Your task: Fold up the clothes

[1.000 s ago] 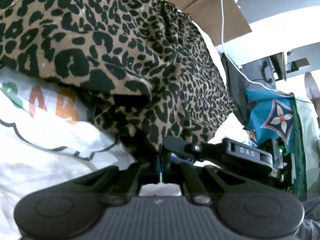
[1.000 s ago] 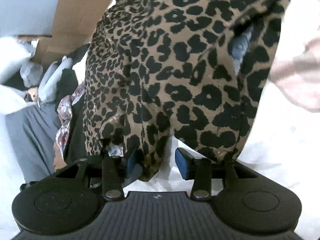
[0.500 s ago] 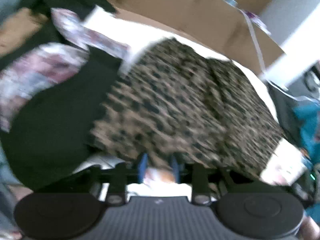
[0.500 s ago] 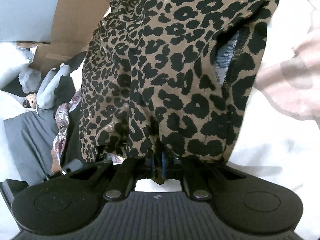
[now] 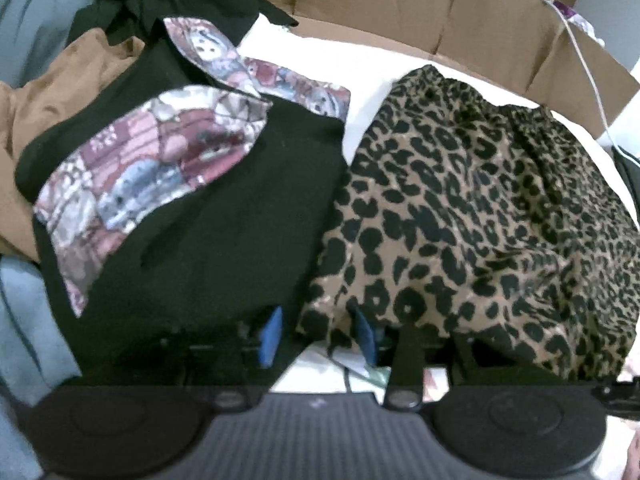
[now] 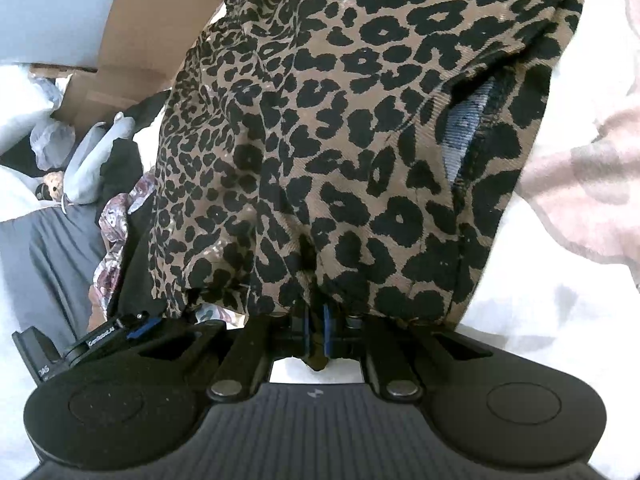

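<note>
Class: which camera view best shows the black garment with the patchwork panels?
The left wrist view: the black garment spreads across its left half, both patchwork panels visible. The right wrist view shows only a sliver at the left, beside the leopard-print garment.

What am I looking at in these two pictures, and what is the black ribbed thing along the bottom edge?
That black part is the body of a hand-held gripper; a person carries one in each hand, and each has a fisheye camera looking along its jaws.

In the left view, the left gripper is open, its blue pads at the hem of a leopard-print garment, beside a black garment with patchwork panels on a white surface.

In the right view, the right gripper is shut on that leopard-print garment. Cardboard stands behind.
</note>
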Motion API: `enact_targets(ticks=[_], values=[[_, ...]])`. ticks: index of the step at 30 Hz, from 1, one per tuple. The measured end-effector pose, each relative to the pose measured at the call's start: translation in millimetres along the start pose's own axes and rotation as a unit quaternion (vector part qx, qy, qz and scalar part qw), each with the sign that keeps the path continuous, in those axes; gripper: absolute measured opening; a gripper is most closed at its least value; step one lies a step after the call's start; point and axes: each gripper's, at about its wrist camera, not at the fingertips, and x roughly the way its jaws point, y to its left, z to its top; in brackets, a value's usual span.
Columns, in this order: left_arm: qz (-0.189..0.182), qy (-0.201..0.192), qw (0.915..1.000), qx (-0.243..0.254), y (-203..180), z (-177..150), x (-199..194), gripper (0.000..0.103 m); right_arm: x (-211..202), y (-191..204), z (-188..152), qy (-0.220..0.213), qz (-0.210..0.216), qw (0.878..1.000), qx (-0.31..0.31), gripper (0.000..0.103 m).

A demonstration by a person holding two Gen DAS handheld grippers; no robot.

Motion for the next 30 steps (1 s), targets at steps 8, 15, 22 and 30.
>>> enact_targets(ticks=[8, 15, 22, 30], values=[[-0.010, 0.017, 0.9994, -0.028, -2, 6, 6, 0.004, -4, 5, 1, 0.000, -0.014, 1.000, -0.014, 0.005], [0.002, 0.019, 0.9998, -0.003, -6, 26, -33, 0.004, -10, 10, 2, 0.005, -0.033, 0.999, -0.008, 0.005], [0.007, 0.025, 0.9995, -0.018, -13, 57, -59, 0.004, -18, 16, 5, 0.013, -0.047, 0.999, -0.010, 0.004], [0.015, 0.031, 0.9994, -0.007, -23, 72, -71, 0.004, -32, 12, 9, 0.019, -0.059, 0.998, -0.023, 0.003]])
